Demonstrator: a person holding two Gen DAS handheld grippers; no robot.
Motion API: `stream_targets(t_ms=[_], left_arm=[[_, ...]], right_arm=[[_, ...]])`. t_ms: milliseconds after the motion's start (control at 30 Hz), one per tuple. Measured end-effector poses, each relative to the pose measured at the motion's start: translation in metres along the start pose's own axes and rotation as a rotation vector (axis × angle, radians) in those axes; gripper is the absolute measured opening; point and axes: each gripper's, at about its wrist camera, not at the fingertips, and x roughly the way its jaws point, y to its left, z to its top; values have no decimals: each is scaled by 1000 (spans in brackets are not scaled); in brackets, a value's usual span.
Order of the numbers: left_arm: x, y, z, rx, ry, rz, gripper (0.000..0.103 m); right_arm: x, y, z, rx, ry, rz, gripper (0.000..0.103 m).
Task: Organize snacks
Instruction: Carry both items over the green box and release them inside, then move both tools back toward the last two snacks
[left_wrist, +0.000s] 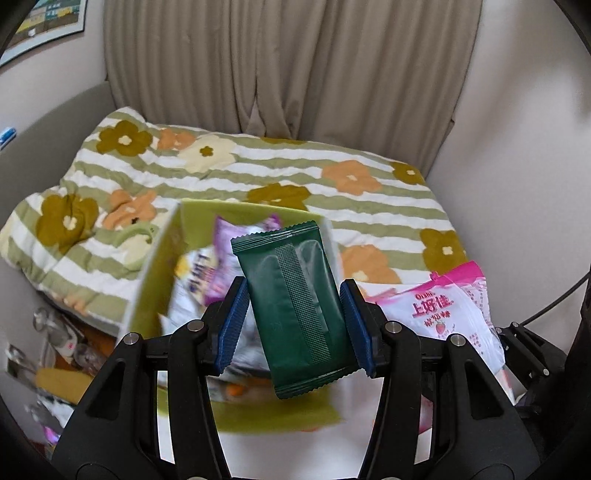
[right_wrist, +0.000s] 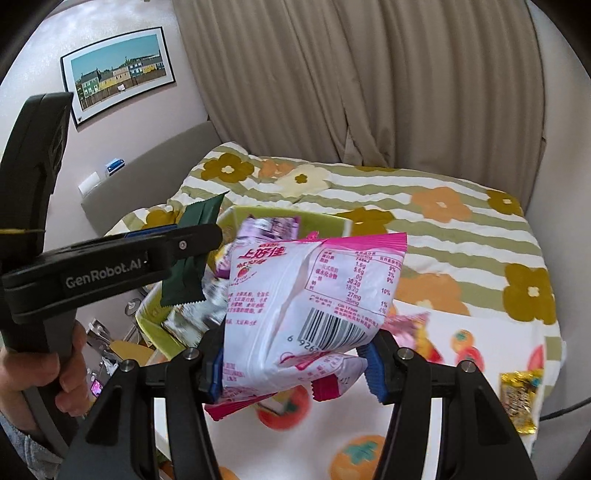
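My left gripper (left_wrist: 293, 325) is shut on a dark green snack packet (left_wrist: 295, 306), held upright above a lime green box (left_wrist: 159, 266) that holds purple and white snack bags (left_wrist: 207, 273). My right gripper (right_wrist: 295, 365) is shut on a pink and white snack bag (right_wrist: 314, 295) with a barcode, raised over the bed. In the right wrist view the left gripper (right_wrist: 184, 243) shows at the left with the green packet (right_wrist: 184, 280), a hand (right_wrist: 70, 369) on its handle. The pink bag (left_wrist: 443, 310) also shows at the right of the left wrist view.
A bed with a flowered, green-striped quilt (left_wrist: 332, 206) lies ahead, beige curtains (left_wrist: 288, 62) behind it. A yellow snack packet (right_wrist: 521, 398) and a small pink one (right_wrist: 410, 321) lie on a fruit-print cloth (right_wrist: 480, 332). Clutter (left_wrist: 62, 343) sits low at the left of the bed.
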Motion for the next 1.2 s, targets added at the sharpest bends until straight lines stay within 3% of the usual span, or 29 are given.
stream_targets(t_ms=[300,367,433,467,700,933,967,1000,1033,1067,1200], left_arm=[[66,78,31,47,109,-32,48],[77,84,31,60,131,-49,57],[86,91,31,78,149,-34,96],[87,94,31,81,141,-30,99],[74,122,11,2,149,-58,99],[46,138,-13,-49,136,-14,99],[44,140,-14,-54,131,-7,99],[42,141,-15,-59,127,-2,99],[39,144,-17,-64,123,5,99],[37,145,-18,-67,121,8,99],[31,147,-23,-63,116,13,99]], right_arm=[[55,38,14,47,70,-49,54],[63,42,14,68,81,-68,54],[69,45,12,85,91,-81,54],[72,47,12,91,97,-87,54],[76,54,2,85,117,-96,54],[83,64,2,47,105,-63,56],[86,66,2,36,102,-57,58],[89,69,1,25,97,-49,70],[93,71,0,11,91,-41,91],[94,73,0,4,89,-41,100],[88,76,-7,-26,57,-51,103]])
